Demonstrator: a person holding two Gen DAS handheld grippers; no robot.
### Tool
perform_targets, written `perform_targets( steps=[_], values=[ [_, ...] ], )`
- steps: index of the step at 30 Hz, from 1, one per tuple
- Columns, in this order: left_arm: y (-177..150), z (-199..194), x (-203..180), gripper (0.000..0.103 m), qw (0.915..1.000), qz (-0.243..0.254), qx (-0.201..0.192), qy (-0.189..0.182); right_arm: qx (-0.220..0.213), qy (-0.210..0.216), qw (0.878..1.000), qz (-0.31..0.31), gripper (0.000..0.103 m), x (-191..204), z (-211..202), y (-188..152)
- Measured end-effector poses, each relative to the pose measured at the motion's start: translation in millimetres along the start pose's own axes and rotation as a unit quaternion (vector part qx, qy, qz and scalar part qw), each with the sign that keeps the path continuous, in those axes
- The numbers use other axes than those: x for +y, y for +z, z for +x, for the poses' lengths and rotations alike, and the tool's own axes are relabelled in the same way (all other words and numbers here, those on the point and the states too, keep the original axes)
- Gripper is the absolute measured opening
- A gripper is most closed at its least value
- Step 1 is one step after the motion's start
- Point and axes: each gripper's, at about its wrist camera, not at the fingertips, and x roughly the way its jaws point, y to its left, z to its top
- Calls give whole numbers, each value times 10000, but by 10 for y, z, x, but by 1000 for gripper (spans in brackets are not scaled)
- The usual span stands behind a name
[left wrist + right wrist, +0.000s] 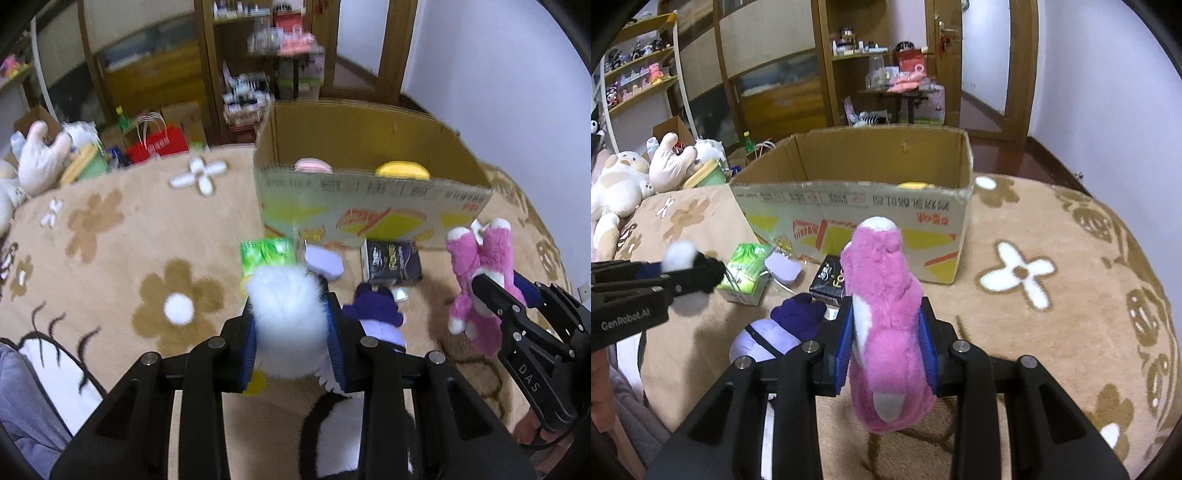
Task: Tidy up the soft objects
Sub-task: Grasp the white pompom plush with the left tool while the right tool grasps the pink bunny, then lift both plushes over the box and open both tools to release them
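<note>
Both tools point down at a slant toward the cardboard box on the flowered blanket. The left tool is clenched on a white fluffy toy, which stands up between its blue pads in front of the box. The right tool is clenched on a pink plush toy, upright between its pads, near the box's front wall. A purple toy lies on the blanket between the two tools.

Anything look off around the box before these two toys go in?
Mostly the mix: a black carton, a green tissue pack and a lilac case lie among the toys in front of the box, and they don't look soft. The purple plush lies tipped over. No damage visible.
</note>
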Motion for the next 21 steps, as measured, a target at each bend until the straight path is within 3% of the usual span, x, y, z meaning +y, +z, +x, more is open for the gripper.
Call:
perform_targets(
  steps=[7, 21],
  values=[
    [139, -336, 43, 32, 9963, 96, -855, 36, -455, -77, 9989, -39, 34, 4, -299, 108],
    [215, -739, -47, 32, 9847, 412, -1678, 237, -1234, -97, 9923, 71, 34, -51, -755, 382]
  ],
)
